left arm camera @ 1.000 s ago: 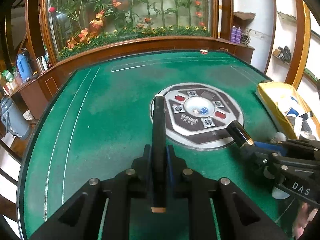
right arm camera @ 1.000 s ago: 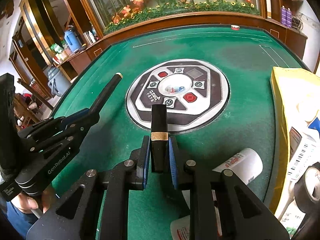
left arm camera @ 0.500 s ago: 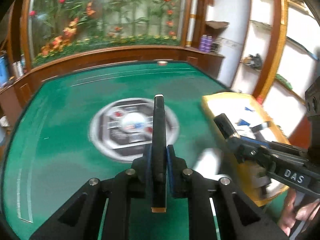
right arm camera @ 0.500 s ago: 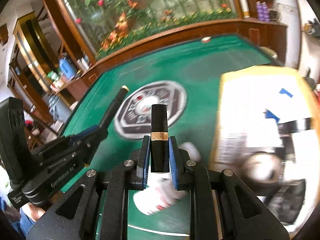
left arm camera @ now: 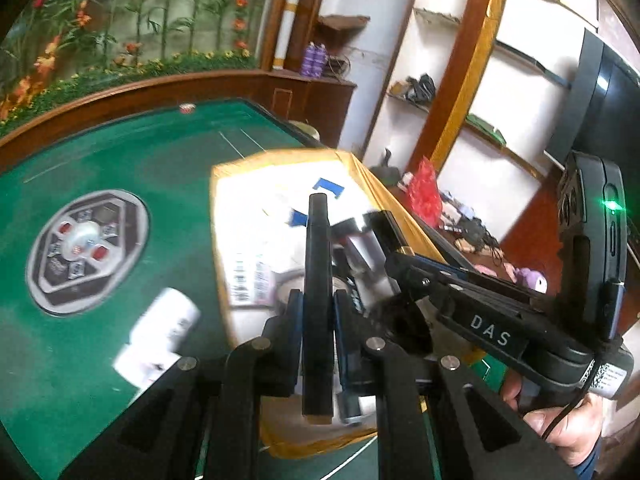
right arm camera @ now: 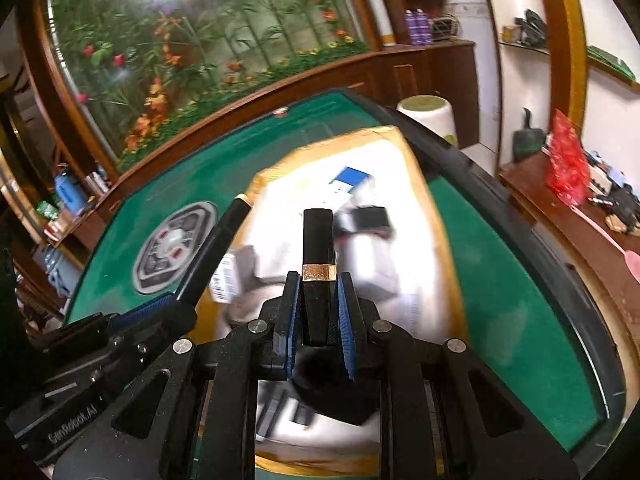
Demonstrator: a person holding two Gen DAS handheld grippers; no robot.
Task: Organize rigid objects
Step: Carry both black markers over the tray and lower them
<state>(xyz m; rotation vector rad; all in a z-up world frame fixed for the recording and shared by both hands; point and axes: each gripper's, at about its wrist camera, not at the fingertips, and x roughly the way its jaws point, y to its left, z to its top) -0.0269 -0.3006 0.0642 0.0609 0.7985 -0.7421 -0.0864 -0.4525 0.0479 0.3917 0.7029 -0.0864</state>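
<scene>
Grippers both closed on black stick-shaped pieces, held above the yellow-rimmed box at the right side of the green table.

Your right gripper clamps a short black square-section piece with a gold band, which sits just above the blue pads. It stands straight out along the fingers.

Your left gripper clamps a longer, thinner black piece; one end shows a tan edge behind the pads, the other reaches out over the box.

Box contents are motion-blurred: white cartons, a barcode label, blue patches. You cannot tell the items apart.

Left wrist view only: a white cylindrical bottle lying on the felt beside the box, and your hand on the right gripper's handle. Right wrist view only: the gold band, a white stool past the table's far edge, and a pale tip on the left gripper's piece.
</scene>
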